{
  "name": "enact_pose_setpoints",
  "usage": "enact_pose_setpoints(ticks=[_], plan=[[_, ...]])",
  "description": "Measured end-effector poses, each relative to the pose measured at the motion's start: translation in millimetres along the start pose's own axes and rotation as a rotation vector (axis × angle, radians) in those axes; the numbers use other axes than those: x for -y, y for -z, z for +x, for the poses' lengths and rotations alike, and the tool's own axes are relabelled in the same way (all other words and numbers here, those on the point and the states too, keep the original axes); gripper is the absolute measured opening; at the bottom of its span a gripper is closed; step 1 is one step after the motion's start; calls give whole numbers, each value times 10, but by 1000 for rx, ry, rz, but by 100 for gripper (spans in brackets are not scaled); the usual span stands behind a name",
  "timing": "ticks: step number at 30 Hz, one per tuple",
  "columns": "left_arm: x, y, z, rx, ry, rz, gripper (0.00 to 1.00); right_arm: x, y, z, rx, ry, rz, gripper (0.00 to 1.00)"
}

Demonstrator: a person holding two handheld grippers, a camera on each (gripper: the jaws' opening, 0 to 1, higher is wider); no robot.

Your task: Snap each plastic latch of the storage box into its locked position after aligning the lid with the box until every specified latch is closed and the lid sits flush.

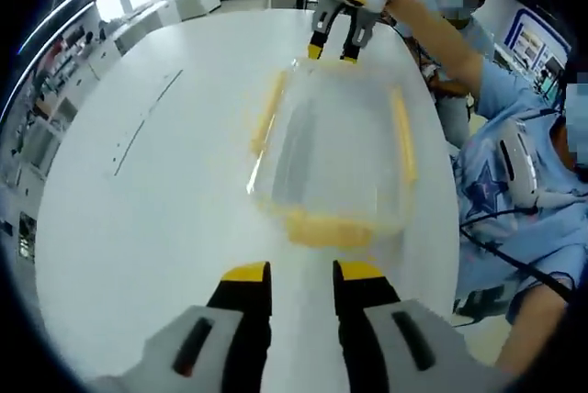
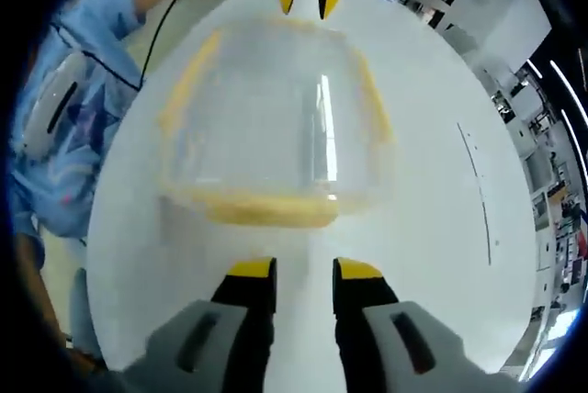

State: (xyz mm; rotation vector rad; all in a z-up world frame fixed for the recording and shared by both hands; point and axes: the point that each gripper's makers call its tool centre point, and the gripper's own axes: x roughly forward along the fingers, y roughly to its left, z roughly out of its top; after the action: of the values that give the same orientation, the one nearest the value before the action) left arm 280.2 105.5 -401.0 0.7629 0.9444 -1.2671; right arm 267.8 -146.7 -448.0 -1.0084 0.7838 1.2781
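**Clear storage box sat between two grippers on a white table**

In the left gripper view, the left gripper (image 1: 303, 275) hung over the white table (image 1: 138, 182) with its yellow-tipped jaws apart and nothing between them. Just ahead of it lay the storage box (image 1: 335, 150), clear plastic with yellow latches along its edges. One yellow latch (image 1: 329, 228) ran along the near end, blurred, and it could not be told whether it was snapped down. At the far end of the box the right gripper (image 1: 333, 51) pointed down, its tips close to the rim, with a gap between them; whether they touched the box could not be told. A person in a light blue shirt (image 1: 514, 163) stood at the table's right edge.

In the right gripper view, the right gripper (image 2: 304, 274) showed its jaws parted and empty, just short of the box (image 2: 276, 136). The near yellow latch (image 2: 266, 209) was blurred here too. Beyond the box the left gripper (image 2: 309, 0) appeared, tips apart. The blue sleeve (image 2: 83, 90) lay to the left.
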Motion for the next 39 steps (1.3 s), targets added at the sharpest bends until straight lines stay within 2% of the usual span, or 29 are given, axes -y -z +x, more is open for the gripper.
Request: enact_pose_setpoints(ticks=[2, 3, 4, 6, 7, 8, 11, 13, 15, 17, 20, 22, 25, 28, 29, 30, 32, 35, 39], plan=[[-39, -93, -69, 38, -13, -14, 22, 136, 16, -5, 26, 68, 0, 20], [-79, -188, -116, 62, -37, -16, 21, 209, 25, -12, 34, 106, 1, 20], [-123, -360, -177, 89, -78, 23, 20, 275, 32, -19, 41, 140, -4, 19], [-65, -636, -185, 92, -92, 80, 19, 401, -7, -50, 97, 200, 7, 17], [9, -815, -132, 82, -86, 133, 19, 472, -51, -90, 140, 236, 11, 16], [71, -921, -72, 71, -77, 154, 18, 548, -101, -145, 185, 285, 15, 16], [199, -1098, 85, 16, -59, 227, 16, 687, -163, -233, 246, 385, 24, 15], [253, -1173, 190, -30, -47, 255, 16, 710, -191, -267, 282, 412, 35, 14], [295, -1207, 266, -67, -21, 268, 16, 709, -190, -301, 301, 424, 41, 14], [290, -1247, 322, -81, -22, 273, 16, 710, -196, -327, 316, 432, 45, 14], [290, -1254, 345, -92, -19, 277, 15, 709, -200, -341, 324, 436, 47, 13], [319, -1252, 434, -142, -1, 282, 15, 710, -232, -384, 360, 446, 49, 13], [350, -1244, 477, -161, 2, 287, 15, 705, -254, -411, 383, 441, 50, 13], [372, -1240, 501, -177, 6, 284, 14, 678, -283, -406, 401, 439, 42, 12], [381, -1214, 503, -191, 9, 246, 14, 665, -304, -412, 414, 438, 39, 12], [380, -1216, 506, -193, 8, 243, 14, 664, -315, -419, 423, 438, 39, 12], [387, -1202, 517, -216, -1, 212, 14, 654, -374, -469, 478, 440, 43, 12], [394, -1199, 533, -257, -13, 219, 14, 562, -471, -533, 581, 416, 40, 12], [378, -1188, 528, -268, -12, 189, 14, 453, -482, -571, 709, 369, 76, 5]])
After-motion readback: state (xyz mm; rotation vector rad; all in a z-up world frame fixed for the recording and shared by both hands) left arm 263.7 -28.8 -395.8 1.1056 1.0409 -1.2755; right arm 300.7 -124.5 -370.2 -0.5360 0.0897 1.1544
